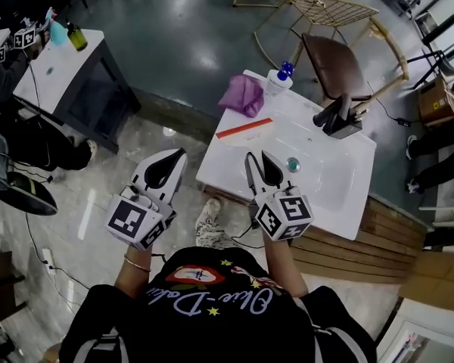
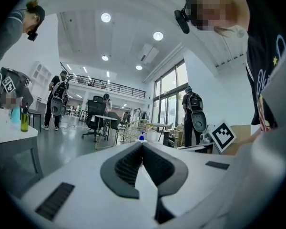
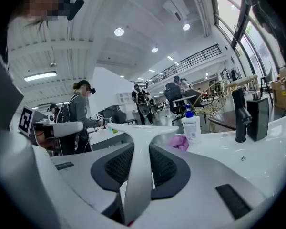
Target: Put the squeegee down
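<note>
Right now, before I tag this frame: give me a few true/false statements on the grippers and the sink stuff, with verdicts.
1. The right gripper is clamped on the squeegee. True.
2. The left gripper holds the cloth. False: its jaws are shut on nothing, and the cloth lies on the sink.
3. The faucet is black. True.
4. The bottle has a red top. False: the top is blue.

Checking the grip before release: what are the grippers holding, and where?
The right gripper is shut on the squeegee, by its white handle; the left gripper holds nothing.
</note>
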`<state>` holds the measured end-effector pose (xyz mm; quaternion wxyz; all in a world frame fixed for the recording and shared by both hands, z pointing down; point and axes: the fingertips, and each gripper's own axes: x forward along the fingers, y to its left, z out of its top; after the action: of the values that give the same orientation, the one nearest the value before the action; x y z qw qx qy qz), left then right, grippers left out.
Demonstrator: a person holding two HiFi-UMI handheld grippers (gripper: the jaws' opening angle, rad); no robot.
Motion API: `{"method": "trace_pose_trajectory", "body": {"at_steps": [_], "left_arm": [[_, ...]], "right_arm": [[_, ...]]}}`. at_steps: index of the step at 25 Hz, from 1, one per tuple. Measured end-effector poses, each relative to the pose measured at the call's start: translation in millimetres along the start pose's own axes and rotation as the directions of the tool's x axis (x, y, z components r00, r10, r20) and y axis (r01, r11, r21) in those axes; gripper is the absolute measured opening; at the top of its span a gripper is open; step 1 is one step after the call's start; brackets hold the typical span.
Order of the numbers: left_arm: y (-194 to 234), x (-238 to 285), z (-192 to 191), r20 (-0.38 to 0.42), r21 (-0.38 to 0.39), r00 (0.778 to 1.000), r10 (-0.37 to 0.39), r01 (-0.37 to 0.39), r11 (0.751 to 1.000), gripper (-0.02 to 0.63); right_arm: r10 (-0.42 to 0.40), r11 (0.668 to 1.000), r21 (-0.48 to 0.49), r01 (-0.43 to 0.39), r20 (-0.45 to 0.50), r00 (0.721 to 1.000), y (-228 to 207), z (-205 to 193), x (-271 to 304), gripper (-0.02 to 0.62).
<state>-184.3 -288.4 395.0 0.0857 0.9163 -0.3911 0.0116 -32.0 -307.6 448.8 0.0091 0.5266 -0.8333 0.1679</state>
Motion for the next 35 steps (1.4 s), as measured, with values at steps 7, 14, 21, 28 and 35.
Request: {"method": "trace_pose_trajectory", "body": {"at_steps": [7, 14, 21, 28, 35], "left_arm": [[11, 2, -2, -0.015, -0.009, 1.000, 0.010, -0.010, 1.000, -0.006], [17, 7, -6, -0.034, -0.014, 0.999, 0.003, -0.003, 1.000, -0.006], [24, 17, -9, -0.042, -0.020, 0.999, -0.006, 0.005, 1.000, -0.006], [29, 26, -16, -0.050, -0.031, 0.999, -0.016, 0.014, 0.999, -0.006], [35, 33, -13, -0.047, -0.029, 0.999, -0.012, 0.010, 1.000, -0.006]], "right_arm": [[0.002, 1.000, 0.004, -0.002, -0.030, 1.000, 1, -8, 12, 0.118], [-0.017, 1.000, 0.005, 0.018, -0.044, 0.999, -3, -15, 21, 0.118], [-0.031, 0.999, 0.011, 0.032, -0.069, 0.997, -8, -24, 30, 0.118], [-0.040, 0.999, 0.010, 0.041, -0.092, 0.995, -14, -33, 37, 0.118], [-0.055, 0.998, 0.004, 0.056, -0.133, 0.990, -20, -48, 44, 0.118]]}}
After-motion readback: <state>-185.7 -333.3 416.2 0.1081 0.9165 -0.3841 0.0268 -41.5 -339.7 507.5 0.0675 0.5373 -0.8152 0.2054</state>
